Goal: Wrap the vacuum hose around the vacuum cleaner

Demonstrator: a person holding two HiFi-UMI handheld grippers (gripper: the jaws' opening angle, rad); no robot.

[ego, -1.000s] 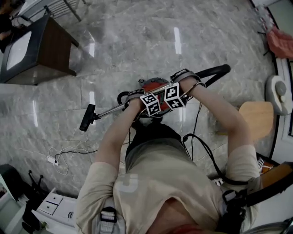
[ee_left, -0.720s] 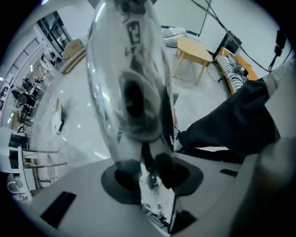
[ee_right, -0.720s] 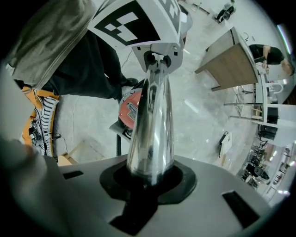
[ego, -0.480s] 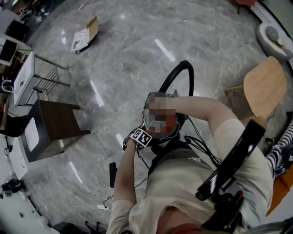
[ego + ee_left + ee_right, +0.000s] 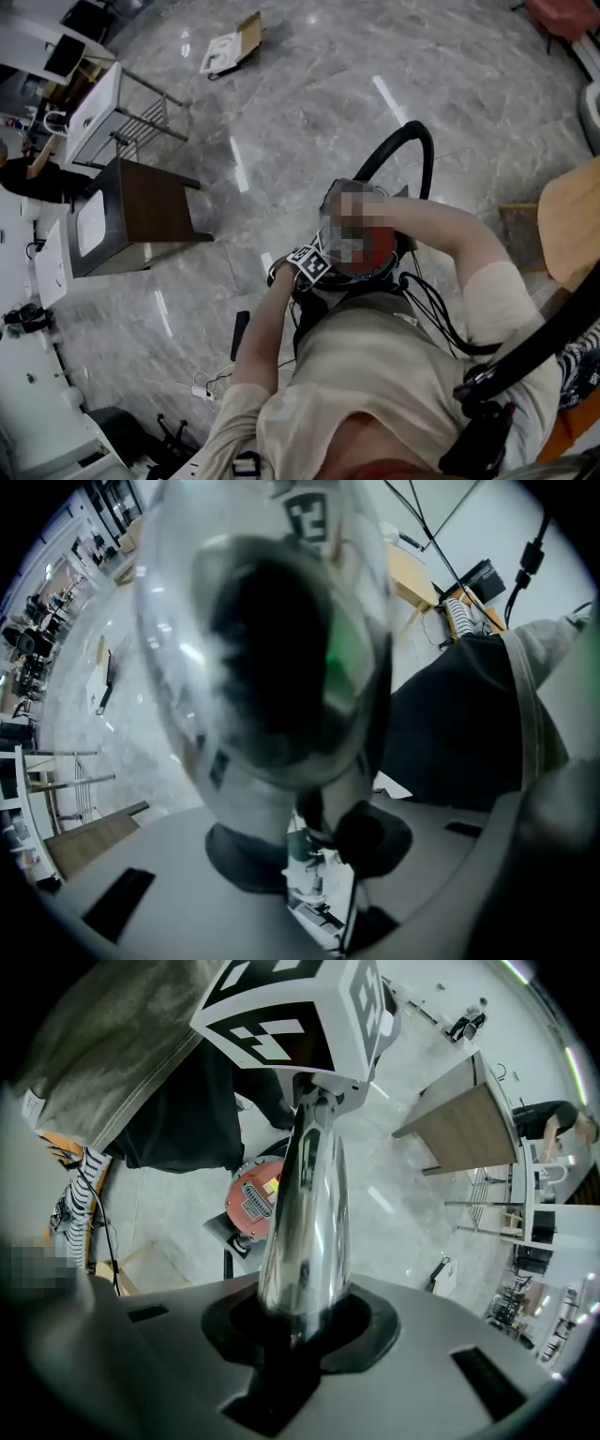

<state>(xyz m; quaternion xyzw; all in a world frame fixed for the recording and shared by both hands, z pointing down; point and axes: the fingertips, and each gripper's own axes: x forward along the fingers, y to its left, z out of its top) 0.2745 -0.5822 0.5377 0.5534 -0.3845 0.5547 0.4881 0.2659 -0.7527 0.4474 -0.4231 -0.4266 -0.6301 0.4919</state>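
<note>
The vacuum (image 5: pixel 382 251), a red canister, sits on the floor (image 5: pixel 309 94) right at the person's feet, well clear of the brown desk (image 5: pixel 141 220) at the left of the head view. Part of it is covered by a mosaic patch. Its black hose (image 5: pixel 412 141) rises from the far side of the body in 1 open arc over bare floor. That arc stands off the body, and no turn of hose shows lying round the canister.

Both tongs are on the chrome tube (image 5: pixel 305 1222). The right gripper (image 5: pixel 295 1330) is clenched on it: the tube rises straight out of the closed pads toward the other gripper's marker cube (image 5: pixel 291 1012), with the vacuum below on the floor. The left gripper (image 5: pixel 300 855) has just been closing its jaws. The same shiny tube, blurred and very close to the lens, fills its view and stands at the pads, so it looks clamped there too, though a sliver of floor shows beside it.

My reading is that the task is at an early stage: the tube is in hand, but the wrapping itself is not visibly done. What is left is to bring the hose in against the canister, lay it round and settle the tube so the loop holds
</note>
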